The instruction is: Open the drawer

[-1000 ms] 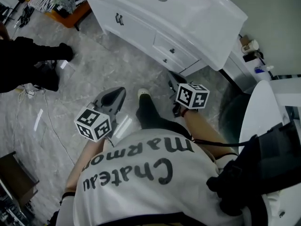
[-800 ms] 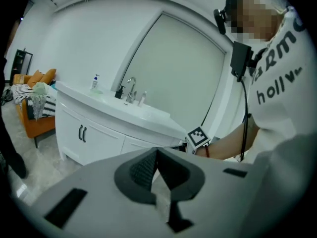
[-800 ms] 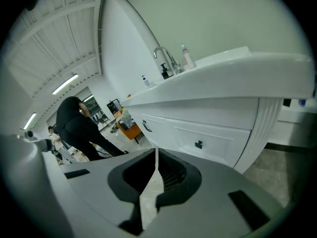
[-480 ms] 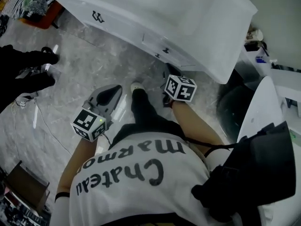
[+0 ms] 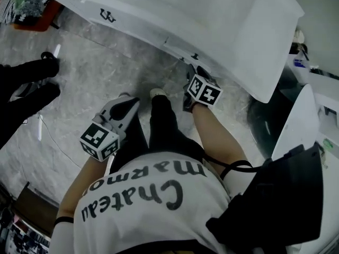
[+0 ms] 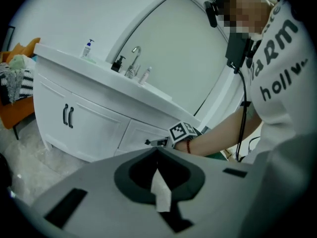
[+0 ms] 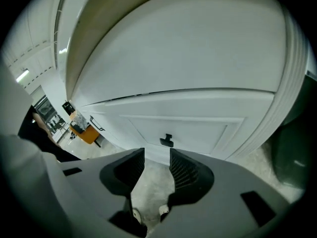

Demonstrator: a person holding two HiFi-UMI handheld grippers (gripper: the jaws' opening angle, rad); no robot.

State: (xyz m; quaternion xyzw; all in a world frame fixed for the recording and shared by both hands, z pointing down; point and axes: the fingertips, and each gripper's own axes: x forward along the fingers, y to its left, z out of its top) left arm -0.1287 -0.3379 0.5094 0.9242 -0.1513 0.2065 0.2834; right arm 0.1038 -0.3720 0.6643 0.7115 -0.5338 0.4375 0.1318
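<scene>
Since the frame one second back, the head view has closed on the vanity (image 6: 99, 103) and both grippers have travelled toward it. The right gripper (image 7: 157, 156) now sits just under the drawer (image 7: 184, 127), where before it hung well short of it.

Drawer: a white panelled front, shut flush in the right part of the vanity, below the overhanging countertop (image 6: 74, 63). Its small dark knob (image 7: 167, 141) sits at the middle of the panel.

Right gripper: I read its jaws as having just been opening. They stand well apart, ribbed pads (image 7: 185, 170) facing each other, with nothing between them but floor seen through the gap. The knob lies just beyond the tips, in line with the gap and untouched.

Left gripper (image 6: 158, 151): jaws pressed together, holding nothing I can name. A pale strip shows at their seam, and I cannot tell what it is. This gripper hangs well back from the cabinet, pointing toward the drawer and the right forearm (image 6: 218, 135).

Surroundings: two dark door handles (image 6: 68, 116) on the cupboard left of the drawer, a tap (image 6: 133, 61) and bottles (image 6: 88, 48) on the countertop, grey marbled floor (image 5: 100, 83), an orange seat (image 6: 20, 108) at far left, and a white printed shirt (image 5: 153, 200) in the head view's foreground.
</scene>
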